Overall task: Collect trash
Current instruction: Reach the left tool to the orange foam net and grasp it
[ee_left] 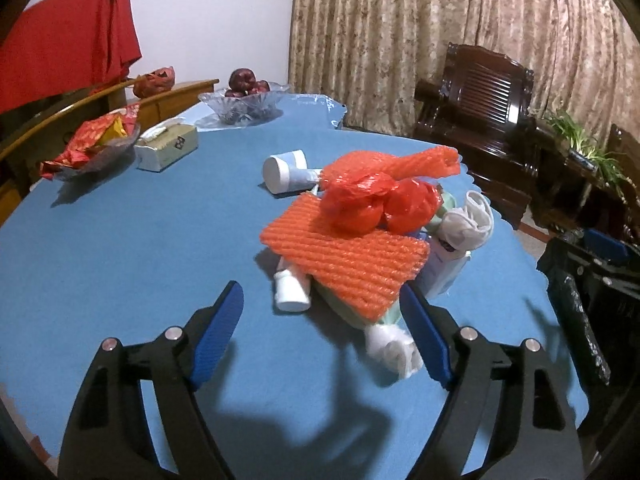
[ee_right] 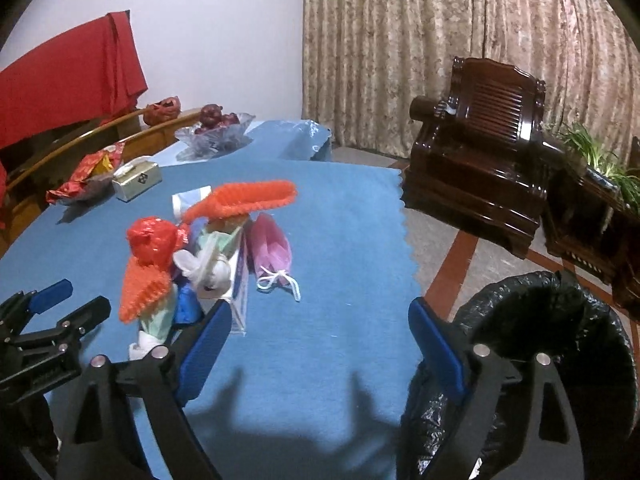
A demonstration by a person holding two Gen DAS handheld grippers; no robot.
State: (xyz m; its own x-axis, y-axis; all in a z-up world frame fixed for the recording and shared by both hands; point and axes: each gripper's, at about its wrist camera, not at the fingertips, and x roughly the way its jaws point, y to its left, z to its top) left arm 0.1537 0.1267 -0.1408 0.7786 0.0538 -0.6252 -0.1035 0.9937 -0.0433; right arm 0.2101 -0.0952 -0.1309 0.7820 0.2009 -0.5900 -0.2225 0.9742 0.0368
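Ribbed orange foam netting [ee_left: 348, 258] tops crinkled red plastic bag [ee_left: 356, 204].

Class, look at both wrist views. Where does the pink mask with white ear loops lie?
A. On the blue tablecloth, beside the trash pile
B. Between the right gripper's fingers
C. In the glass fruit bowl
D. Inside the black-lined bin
A: the pink mask lies flat on the blue tablecloth next to the trash pile.

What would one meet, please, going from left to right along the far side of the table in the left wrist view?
Dish of red-wrapped sweets → pale green tissue box → clear glass bowl of dark red fruit → white cylindrical tub lying on its side.
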